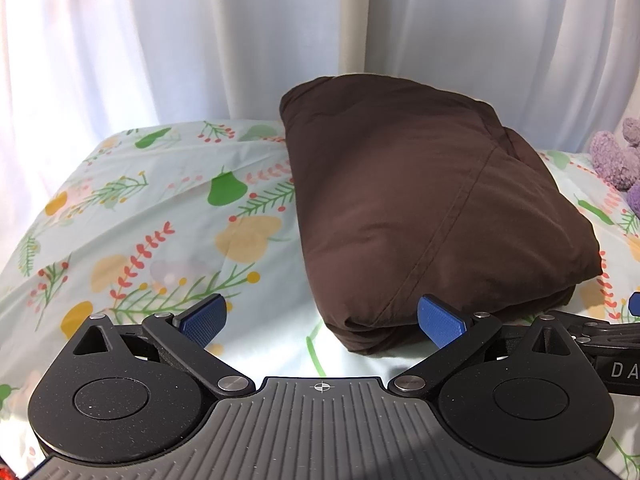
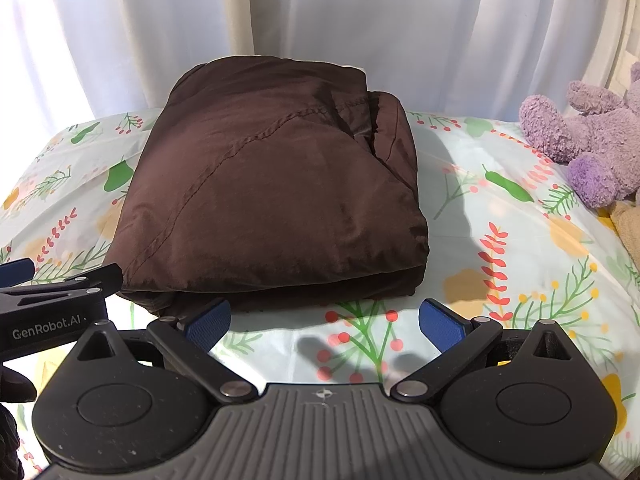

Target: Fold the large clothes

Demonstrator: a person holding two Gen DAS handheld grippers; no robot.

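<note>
My left claw (image 1: 322, 322) hangs released, its two blue pads spread wide with nothing between them. Its right pad (image 1: 440, 320) sits just in front of the near edge of the folded brown garment (image 1: 420, 200), close to the bundle's near left corner; whether it touches the cloth I cannot tell. Its left pad (image 1: 204, 320) is over bare bedsheet, clear of the garment.

My right claw (image 2: 324, 322) is also released, pads apart and empty. Its left pad (image 2: 210, 320) is just in front of the garment's (image 2: 272, 184) near edge, and its right pad (image 2: 440, 324) is over the sheet, in front of and to the right of the garment's near right corner. From the right wrist view, the body of my left tool (image 2: 52, 304) pokes in beside the garment's near left corner, with a dark gloved hand (image 2: 12, 412) below it.

The garment lies as a thick, roughly square folded bundle on the floral bedsheet (image 1: 160, 220), a stitched seam running diagonally across its top face. Its layered edges show along the near side and at the far right corner, where a fold stands up a little.

Behind the garment hang white curtains (image 2: 360, 20). To the right of the garment, well apart from it, a purple plush toy (image 2: 588, 140) rests on the sheet.
</note>
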